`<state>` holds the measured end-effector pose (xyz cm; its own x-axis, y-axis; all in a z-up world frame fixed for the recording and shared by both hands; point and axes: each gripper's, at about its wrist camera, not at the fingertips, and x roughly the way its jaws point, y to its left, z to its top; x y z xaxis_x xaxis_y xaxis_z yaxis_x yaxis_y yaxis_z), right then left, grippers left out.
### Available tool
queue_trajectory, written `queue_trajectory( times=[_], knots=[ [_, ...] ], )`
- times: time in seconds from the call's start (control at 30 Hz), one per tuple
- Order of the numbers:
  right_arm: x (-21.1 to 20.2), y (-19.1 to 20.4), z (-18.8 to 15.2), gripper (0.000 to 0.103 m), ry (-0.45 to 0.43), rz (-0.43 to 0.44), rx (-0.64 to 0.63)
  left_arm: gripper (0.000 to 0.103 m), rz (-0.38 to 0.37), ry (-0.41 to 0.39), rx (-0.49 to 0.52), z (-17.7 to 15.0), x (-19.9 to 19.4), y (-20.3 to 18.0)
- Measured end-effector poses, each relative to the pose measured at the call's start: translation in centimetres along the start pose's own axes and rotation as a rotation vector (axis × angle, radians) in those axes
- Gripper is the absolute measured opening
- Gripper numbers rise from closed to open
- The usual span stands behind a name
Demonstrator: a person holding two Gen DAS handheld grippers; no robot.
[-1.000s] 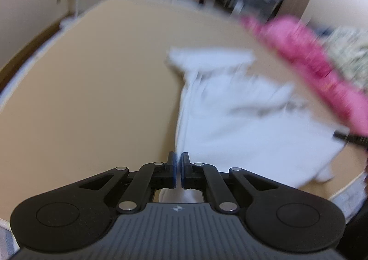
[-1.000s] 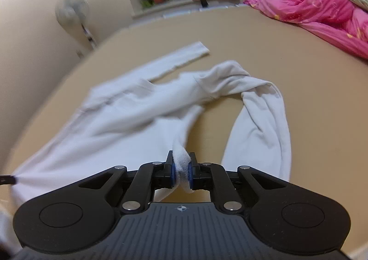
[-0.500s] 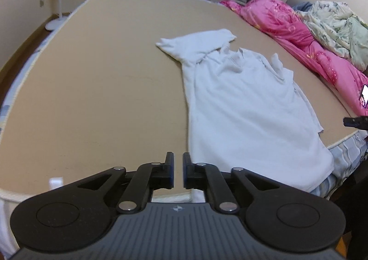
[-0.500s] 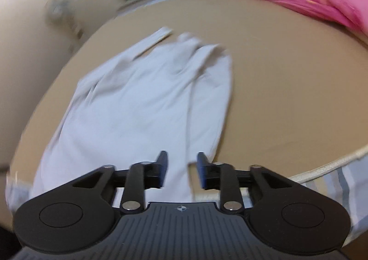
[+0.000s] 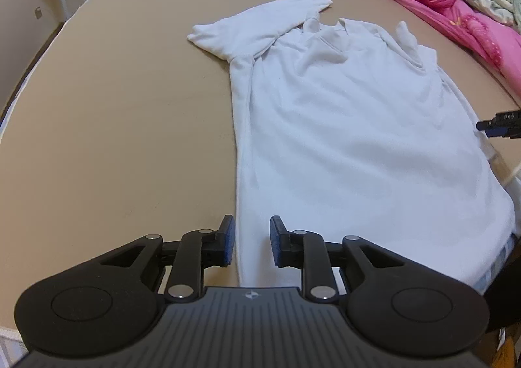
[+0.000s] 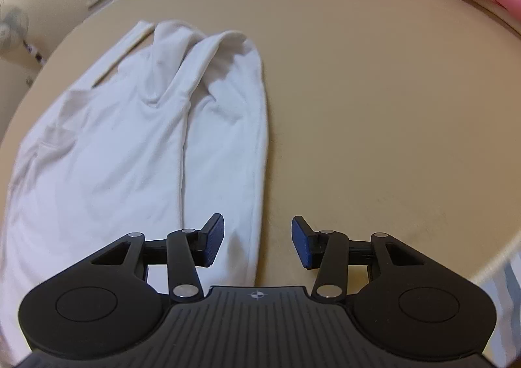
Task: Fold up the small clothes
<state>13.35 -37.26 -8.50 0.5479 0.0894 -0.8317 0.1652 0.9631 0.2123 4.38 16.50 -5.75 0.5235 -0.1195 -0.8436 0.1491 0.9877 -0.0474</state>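
White shirt lies flat on the bed, its long axis running away from both hands, hem nearest. Left hand-held gripper hovers over the hem's left edge, right hand-held gripper over the right edge; both jaws are opening, gripping nothing.

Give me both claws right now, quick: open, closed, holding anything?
Left claw: opening, nothing gripped; the white shirt's edge lies below its gap.
Right claw: opening, nothing gripped; shirt released on the bed.
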Motion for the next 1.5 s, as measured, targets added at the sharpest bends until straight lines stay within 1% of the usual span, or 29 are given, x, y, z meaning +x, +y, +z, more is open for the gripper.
queue_trajectory(
  times=[0.07,0.1,0.13,0.17,0.2,0.23,0.27,0.3,0.37,0.4,0.43,0.47,0.5,0.53,0.6,0.63,0.67,0.73,0.83,0.9,1.03,1.1,1.17,1.2,1.27,1.37,1.4,1.47,1.5],
  knots=[
    [1.2,0.5,0.2,0.029,0.013,-0.022,-0.048,0.026,0.01,-0.001,-0.013,0.8,0.8,-0.3],
    [1.8,0.9,0.4,0.012,0.01,-0.036,-0.082,0.026,0.017,-0.001,-0.022,1.2,1.1,-0.4],
    [1.8,1.2,0.6,0.004,-0.004,-0.039,-0.113,0.026,0.023,-0.002,-0.032,1.5,1.4,-0.4],
    [1.7,1.4,0.9,0.004,-0.025,-0.037,-0.151,0.026,0.029,-0.004,-0.045,1.9,1.6,-0.3],
    [0.9,1.7,1.4,0.004,-0.094,-0.052,-0.229,0.026,0.034,-0.006,-0.058,2.3,1.8,-0.3],
    [-0.1,2.0,1.8,0.003,-0.18,-0.107,-0.311,0.026,0.036,-0.009,-0.082,2.7,2.1,-0.1],
    [-0.8,2.1,2.4,0.003,-0.265,-0.201,-0.385,0.026,0.036,-0.012,-0.105,3.0,2.2,0.0],
    [-1.6,1.7,3.3,0.003,-0.363,-0.333,-0.441,0.026,0.036,-0.014,-0.121,3.3,2.4,0.1],
    [-2.9,0.0,4.9,0.003,-0.539,-0.595,-0.482,0.026,0.042,-0.01,-0.15,3.8,2.9,0.3],
    [-3.7,-1.2,5.7,0.003,-0.635,-0.736,-0.475,0.026,0.047,-0.007,-0.156,3.9,3.1,0.3],
    [-4.3,-2.6,6.3,0.004,-0.698,-0.837,-0.436,0.026,0.054,0.001,-0.162,4.1,3.4,0.3],
    [-4.7,-4.1,6.9,0.005,-0.718,-0.893,-0.379,0.026,0.057,0.008,-0.163,4.3,3.7,0.3],
    [-4.6,-5.7,7.4,0.008,-0.681,-0.888,-0.321,0.026,0.058,0.011,-0.164,4.4,3.8,0.3],
    [-4.2,-7.3,7.7,0.013,-0.604,-0.847,-0.258,0.026,0.054,0.013,-0.164,4.5,4.0,0.2],
    [-3.1,-11.3,7.7,0.019,-0.397,-0.642,-0.052,0.026,0.042,0.01,-0.162,4.8,4.2,0.1],
    [-3.1,-12.9,7.4,0.02,-0.34,-0.529,0.052,0.026,0.036,0.006,-0.162,5.0,4.2,0.0],
    [-3.8,-14.2,7.0,0.023,-0.337,-0.444,0.14,0.026,0.03,0.002,-0.163,5.1,4.2,0.0],
    [-5.3,-15.9,6.2,0.038,-0.367,-0.331,0.307,0.03,0.022,-0.007,-0.167,5.3,4.2,-0.1],
    [-6.3,-19.1,4.1,0.043,-0.383,-0.161,0.647,0.032,0.019,-0.011,-0.159,5.5,4.3,-0.3],
    [-5.4,-21.0,3.2,0.043,-0.371,-0.103,0.769,0.032,0.016,-0.006,-0.153,5.6,4.5,-0.4],
    [-2.2,-22.7,3.0,0.044,-0.378,-0.081,0.882,0.032,0.023,0.01,-0.145,5.5,4.9,-0.5],
    [-0.4,-22.6,3.6,0.04,-0.39,-0.125,0.873,0.032,0.026,0.015,-0.14,5.4,5.1,-0.4],
    [1.2,-22.2,4.3,0.012,-0.368,-0.184,0.826,0.032,0.036,0.022,-0.134,5.2,5.2,-0.3],
    [1.8,-22.0,4.8,0.006,-0.369,-0.19,0.783,0.032,0.041,0.024,-0.134,5.2,5.3,-0.2],
    [2.4,-21.6,5.8,0.005,-0.389,-0.209,0.72,0.032,0.05,0.033,-0.14,5.1,5.5,0.1],
    [0.3,-23.6,7.1,0.005,-0.575,-0.263,0.73,0.032,0.063,0.045,-0.137,4.8,5.7,0.3],
    [0.0,-24.6,7.3,0.0,-0.612,-0.282,0.77,0.032,0.066,0.05,-0.131,4.7,5.8,0.2],
    [-0.3,-25.6,7.0,0.004,-0.624,-0.405,0.801,0.032,0.059,0.066,-0.102,4.3,5.9,-0.2],
    [-0.2,-25.8,6.6,0.005,-0.603,-0.405,0.799,0.032,0.058,0.069,-0.087,4.1,5.9,-0.5]
  ],
)
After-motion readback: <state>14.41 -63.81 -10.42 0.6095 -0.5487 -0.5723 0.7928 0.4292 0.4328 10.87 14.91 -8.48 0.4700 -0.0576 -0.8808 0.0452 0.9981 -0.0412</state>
